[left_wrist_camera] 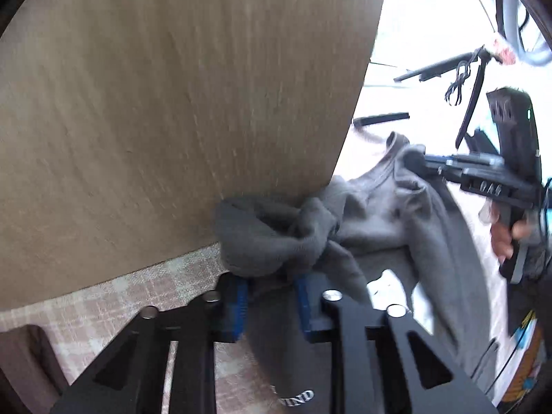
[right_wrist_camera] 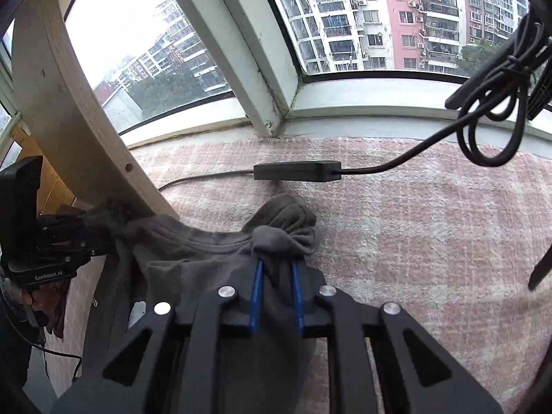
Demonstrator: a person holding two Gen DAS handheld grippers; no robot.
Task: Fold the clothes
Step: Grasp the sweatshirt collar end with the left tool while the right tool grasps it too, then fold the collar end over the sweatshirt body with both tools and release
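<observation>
1. A pink-and-cream checked woven blanket (right_wrist_camera: 431,227) covers the flat surface below and ahead of both sets of jaws; in the right wrist view it runs forward to a white window sill.
2. A tall pale wooden panel (left_wrist_camera: 179,103) stands upright ahead of the left jaws and to their left, filling most of the left wrist view. From the right wrist camera the same panel (right_wrist_camera: 62,110) rises well to the left of the right jaws.
3. A dark grey cotton T-shirt (left_wrist_camera: 376,214) hangs and bunches between the two tools. Its ribbed neckline stretches from one set of jaws to the other, and white lettering shows on the cloth below the left jaws.
4. The left gripper (left_wrist_camera: 270,288), black with blue pads, is clamped on a gathered wad of the T-shirt; the cloth bulges just ahead of its tips, against the foot of the panel.
5. The right gripper (right_wrist_camera: 277,267), of the same build, is likewise clamped on a bunched fold of the T-shirt (right_wrist_camera: 283,234), which puffs out just past its tips above the blanket.
6. A hand (left_wrist_camera: 503,238) grips the right tool's handle, seen to the right of the left jaws.
7. A black oblong power adapter (right_wrist_camera: 296,170) with its cable lies on the blanket ahead of the right jaws, apart from the cloth.
</observation>
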